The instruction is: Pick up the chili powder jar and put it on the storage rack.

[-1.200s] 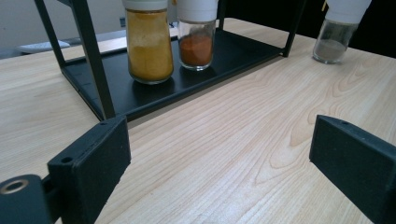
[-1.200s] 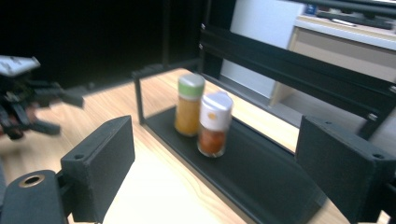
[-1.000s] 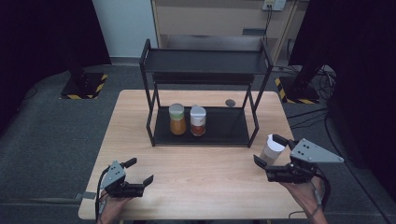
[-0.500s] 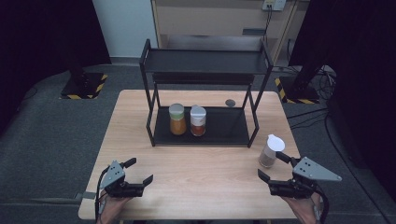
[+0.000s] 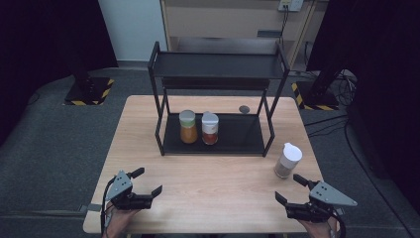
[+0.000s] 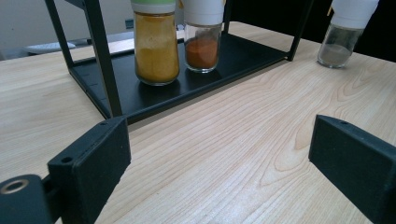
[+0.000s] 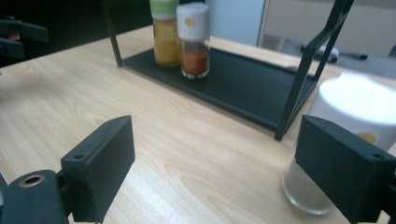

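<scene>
White-capped jar of grey powder [image 5: 288, 160] — upright near table's [image 5: 223, 198] right edge, just outside rack's [image 5: 270, 144] right front post, presumably awaiting shelving beside two spice jars [image 5: 199, 127]; right gripper [image 5: 292, 191] just before it, left gripper [image 5: 147, 181] at front-left corner — both agape, empty

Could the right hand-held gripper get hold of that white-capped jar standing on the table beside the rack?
Probably yes. The right hand-held gripper sits open just short of the white-capped jar, which stands alone on bare table, clear of the rack. Nothing lies between them.
</scene>
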### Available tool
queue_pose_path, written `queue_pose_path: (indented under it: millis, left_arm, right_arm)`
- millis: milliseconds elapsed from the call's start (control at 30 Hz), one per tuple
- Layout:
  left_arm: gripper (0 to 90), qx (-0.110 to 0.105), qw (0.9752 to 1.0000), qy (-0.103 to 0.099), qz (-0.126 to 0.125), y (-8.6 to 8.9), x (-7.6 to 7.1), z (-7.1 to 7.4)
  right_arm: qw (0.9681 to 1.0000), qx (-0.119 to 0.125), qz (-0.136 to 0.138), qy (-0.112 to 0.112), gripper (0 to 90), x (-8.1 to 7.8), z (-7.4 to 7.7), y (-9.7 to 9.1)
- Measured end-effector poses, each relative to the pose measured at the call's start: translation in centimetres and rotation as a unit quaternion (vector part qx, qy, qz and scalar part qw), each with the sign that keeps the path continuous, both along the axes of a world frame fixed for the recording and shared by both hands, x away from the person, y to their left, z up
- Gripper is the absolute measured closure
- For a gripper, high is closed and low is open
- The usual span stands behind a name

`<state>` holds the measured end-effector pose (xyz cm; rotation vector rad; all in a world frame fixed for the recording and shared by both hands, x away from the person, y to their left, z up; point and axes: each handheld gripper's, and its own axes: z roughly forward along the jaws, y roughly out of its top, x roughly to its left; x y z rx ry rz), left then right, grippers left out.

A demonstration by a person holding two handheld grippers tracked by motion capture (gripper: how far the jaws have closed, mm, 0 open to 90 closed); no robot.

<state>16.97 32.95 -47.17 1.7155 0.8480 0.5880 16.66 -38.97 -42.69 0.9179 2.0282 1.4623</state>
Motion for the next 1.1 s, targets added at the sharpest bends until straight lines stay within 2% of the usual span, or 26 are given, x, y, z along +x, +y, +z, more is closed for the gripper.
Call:
queue_pose_path:
  millis: [100,133,267,333,400,667,733,867,1100]
  left_arm:
    - [5.1,-0.002,1.0000,-0.002,0.000,0.0,-0.1,0.0]
    - [5.1,-0.001,1.0000,-0.003,-0.001,0.0,-0.1,0.0]
    - [5.1,-0.001,1.0000,-0.004,-0.002,0.1,-0.1,0.0]
    - [5.1,-0.003,1.0000,-0.003,-0.003,0.1,-0.1,0.0]
    - [5.1,-0.002,1.0000,-0.004,-0.003,0.1,-0.1,0.0]
    - [5.1,-0.002,0.9999,-0.008,-0.009,0.2,0.0,0.0]
    - [5.1,-0.009,0.9999,-0.007,-0.011,0.4,0.0,-0.1]
    - [5.1,-0.006,0.9999,-0.008,-0.012,0.3,0.0,0.0]
    - [5.1,-0.006,0.9999,-0.007,-0.011,0.3,-0.1,0.0]
  right_arm:
    - [1.0000,-0.002,-0.007,-0.003,12.5,-0.2,-0.3,0.1]
    - [1.0000,0.007,-0.005,0.002,12.3,0.0,-0.6,-0.2]
    - [0.9998,0.012,-0.015,0.007,12.4,0.1,-1.3,-0.4]
    - [0.9998,0.006,-0.021,0.004,12.2,-0.1,-1.4,-0.2]
    - [0.9996,0.019,-0.019,0.010,12.0,0.1,-1.6,-0.5]
    - [0.9995,0.017,-0.022,0.012,12.5,0.3,-2.1,-0.6]
    - [0.9996,0.013,-0.024,0.009,12.9,0.2,-2.1,-0.6]
    - [0.9994,0.018,-0.026,0.013,12.9,0.3,-2.2,-0.7]
    - [0.9996,0.009,-0.022,0.016,12.8,0.5,-2.1,-0.5]
